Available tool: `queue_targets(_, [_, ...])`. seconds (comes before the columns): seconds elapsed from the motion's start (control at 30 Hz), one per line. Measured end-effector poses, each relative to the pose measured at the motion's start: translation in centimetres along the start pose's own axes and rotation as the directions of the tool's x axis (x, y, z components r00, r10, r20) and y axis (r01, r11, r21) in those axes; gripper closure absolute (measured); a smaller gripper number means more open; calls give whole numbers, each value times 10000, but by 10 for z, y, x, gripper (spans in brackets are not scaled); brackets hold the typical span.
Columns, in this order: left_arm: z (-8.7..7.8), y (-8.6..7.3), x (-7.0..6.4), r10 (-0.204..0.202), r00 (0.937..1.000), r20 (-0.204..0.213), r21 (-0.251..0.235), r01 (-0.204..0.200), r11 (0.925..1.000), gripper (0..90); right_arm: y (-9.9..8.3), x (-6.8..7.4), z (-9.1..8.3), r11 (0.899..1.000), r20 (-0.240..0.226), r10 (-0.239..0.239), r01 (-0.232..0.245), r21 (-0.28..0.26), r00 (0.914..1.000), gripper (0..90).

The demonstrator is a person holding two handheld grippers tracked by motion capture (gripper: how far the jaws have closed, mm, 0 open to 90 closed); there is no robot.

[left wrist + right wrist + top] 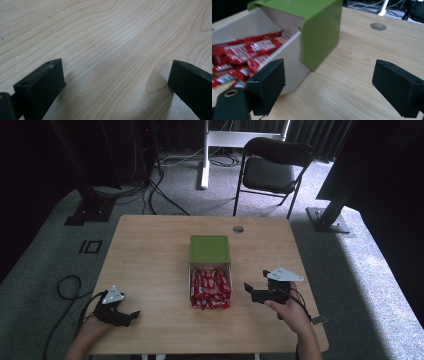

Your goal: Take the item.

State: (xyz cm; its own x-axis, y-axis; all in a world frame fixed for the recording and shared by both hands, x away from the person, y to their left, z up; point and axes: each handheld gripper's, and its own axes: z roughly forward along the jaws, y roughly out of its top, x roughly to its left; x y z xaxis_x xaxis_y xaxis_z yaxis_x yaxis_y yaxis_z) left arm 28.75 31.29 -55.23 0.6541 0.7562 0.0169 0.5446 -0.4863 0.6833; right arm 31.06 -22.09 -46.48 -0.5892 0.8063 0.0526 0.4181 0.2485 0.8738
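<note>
A white box (190,279) with an open green lid (209,249) stands mid-table, filled with several red snack bars (210,288). My left gripper (131,316) rests low at the table's front left, open, with bare wood between its jaws (115,82). To the right of the box my right gripper (249,291) is open, pointing toward the box. In the right gripper view the gripper (328,85) holds nothing; the green lid (322,32) and red bars (244,52) lie just ahead on its left.
The wooden table (150,250) has a round cable hole (238,229) near its far edge. A black folding chair (272,167) and a white stand leg (204,155) are beyond it. Cables (67,287) lie on the carpet at left.
</note>
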Motion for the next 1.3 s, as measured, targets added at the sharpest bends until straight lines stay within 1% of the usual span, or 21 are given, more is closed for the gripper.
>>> queue_targets(0.03, [0,0,0,1,10000,0,-1,-1,10000,15,3,2,1,10000,-32,-80,80,-48,10000,111])
queue_targets(0.07, [0,0,0,-3,10000,1,-3,3,10000,15,4,4,1,10000,-87,-60,60,-73,9999,111])
queue_targets(0.17, [0,0,0,-4,10000,1,-3,4,10000,15,12,11,5,9997,-399,-153,145,-216,9991,111])
queue_targets(0.33, [0,0,0,-3,10000,2,-1,3,10000,15,19,20,11,9989,-627,-414,401,-221,9972,111])
queue_targets(0.4, [0,0,0,-2,10000,2,-1,2,10000,15,20,21,12,9990,-637,-400,386,-230,9972,111])
queue_targets(0.47, [0,0,0,-7,10000,-2,-5,7,10000,15,26,27,15,9988,-897,-406,378,-327,9951,111])
queue_targets(0.53, [0,0,0,-8,10000,-2,-5,8,10000,15,27,29,16,9985,-971,-442,408,-368,9943,111])
queue_targets(0.57, [0,0,0,-9,10000,-3,-6,9,10000,15,31,33,18,9981,-1093,-459,410,-461,9929,111])
queue_targets(0.6, [0,0,0,-18,10000,-2,-13,18,10000,15,31,33,18,9981,-1093,-459,410,-461,9929,111])
queue_targets(0.7, [0,0,0,-9,10000,-3,-7,9,10000,15,35,40,23,9973,-1256,-592,533,-496,9903,111])
queue_targets(0.83, [0,0,0,4,10000,-6,-5,-4,10000,15,39,54,35,9965,-1639,-771,706,-449,9835,111])
queue_targets(0.87, [0,0,0,-1,10000,-5,-9,1,10000,15,40,57,37,9967,-1730,-749,682,-445,9821,111])
queue_targets(0.9, [0,0,0,1,10000,-6,-7,-1,10000,15,40,57,37,9967,-1730,-749,682,-445,9821,111])
queue_targets(1.0, [0,0,0,3,10000,-4,-6,-3,10000,15,42,66,44,9965,-1957,-787,716,-432,9775,111])
queue_targets(1.03, [0,0,0,3,10000,-4,-6,-3,10000,15,43,72,49,9962,-2096,-846,780,-396,9741,111])
queue_targets(1.07, [0,0,0,3,10000,-4,-6,-3,10000,15,43,72,49,9962,-2096,-846,780,-396,9741,111])
queue_targets(1.1, [0,0,0,1,10000,-5,-7,-1,10000,15,44,78,53,9960,-2238,-867,797,-404,9708,111])
queue_targets(1.2, [0,0,0,4,10000,-3,-7,-4,10000,15,44,81,57,9961,-2326,-869,807,-359,9687,112])
queue_targets(1.3, [0,0,0,7,10000,-5,-7,-7,10000,15,44,85,62,9961,-2331,-880,837,-282,9685,111])
